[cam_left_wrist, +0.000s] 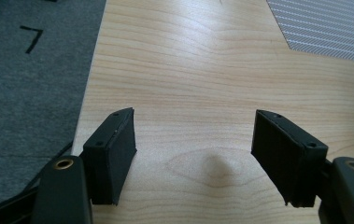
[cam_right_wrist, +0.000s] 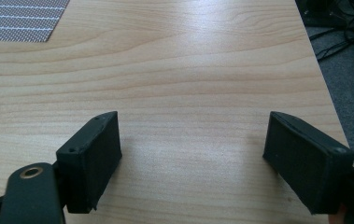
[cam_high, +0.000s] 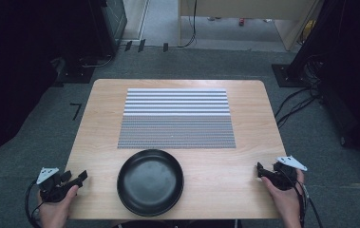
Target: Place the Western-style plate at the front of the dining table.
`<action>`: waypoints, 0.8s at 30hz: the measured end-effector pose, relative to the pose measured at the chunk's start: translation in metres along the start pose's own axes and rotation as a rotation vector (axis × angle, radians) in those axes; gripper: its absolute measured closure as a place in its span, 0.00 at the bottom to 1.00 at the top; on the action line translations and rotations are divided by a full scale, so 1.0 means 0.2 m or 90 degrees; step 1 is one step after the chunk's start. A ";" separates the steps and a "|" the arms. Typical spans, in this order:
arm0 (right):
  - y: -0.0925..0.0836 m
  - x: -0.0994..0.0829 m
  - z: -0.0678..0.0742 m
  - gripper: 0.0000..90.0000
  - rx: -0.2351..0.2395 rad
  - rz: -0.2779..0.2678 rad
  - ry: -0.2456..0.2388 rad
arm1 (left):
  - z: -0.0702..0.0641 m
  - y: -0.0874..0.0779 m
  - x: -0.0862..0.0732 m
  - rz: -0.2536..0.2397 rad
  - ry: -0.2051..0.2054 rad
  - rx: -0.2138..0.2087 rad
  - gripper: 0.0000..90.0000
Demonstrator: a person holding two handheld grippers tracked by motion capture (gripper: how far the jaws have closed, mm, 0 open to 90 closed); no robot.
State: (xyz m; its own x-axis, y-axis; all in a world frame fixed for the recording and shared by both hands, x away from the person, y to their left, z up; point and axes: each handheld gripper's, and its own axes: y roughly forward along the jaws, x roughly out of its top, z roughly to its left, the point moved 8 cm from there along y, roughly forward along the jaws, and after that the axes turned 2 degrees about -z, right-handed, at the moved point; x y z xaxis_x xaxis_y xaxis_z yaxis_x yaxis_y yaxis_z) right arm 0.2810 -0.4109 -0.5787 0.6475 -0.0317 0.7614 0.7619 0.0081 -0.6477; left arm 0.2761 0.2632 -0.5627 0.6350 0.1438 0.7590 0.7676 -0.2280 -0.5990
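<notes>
Lying flat, black plate (cam_high: 150, 182); round, no long axis.

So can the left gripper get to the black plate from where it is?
Probably yes. The left gripper sits open at the table's near-left edge, and bare wood lies between it and the black plate, with nothing in the way.

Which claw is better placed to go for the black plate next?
Left, marginally: the left claw, open and empty, sits closer to the black plate than the right claw, also open, near the table's right edge.
</notes>
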 end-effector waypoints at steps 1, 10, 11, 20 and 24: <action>0.00 0.00 0.00 0.20 0.000 0.000 0.000 | 0.00 0.00 0.00 0.000 0.000 0.000 0.34; -0.01 0.04 0.06 0.19 0.000 -0.007 0.017 | -0.08 -0.08 0.07 -0.039 -0.026 -0.020 0.30; -0.01 0.04 0.06 0.19 0.000 -0.007 0.017 | -0.08 -0.08 0.07 -0.039 -0.026 -0.020 0.30; -0.07 0.22 0.16 0.19 0.028 -0.050 0.002 | -0.19 -0.09 0.16 -0.045 0.002 -0.036 0.19; -0.09 0.29 0.21 0.18 0.054 -0.061 0.012 | -0.21 -0.11 0.21 -0.057 -0.003 -0.044 0.16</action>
State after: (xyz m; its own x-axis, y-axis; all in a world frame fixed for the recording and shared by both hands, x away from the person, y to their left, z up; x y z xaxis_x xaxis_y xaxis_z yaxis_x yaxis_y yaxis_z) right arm 0.3057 -0.3705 -0.5223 0.5723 -0.0548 0.8182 0.8191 0.0879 -0.5669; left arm 0.2819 0.2344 -0.5073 0.5647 0.1714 0.8073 0.8135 -0.2803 -0.5095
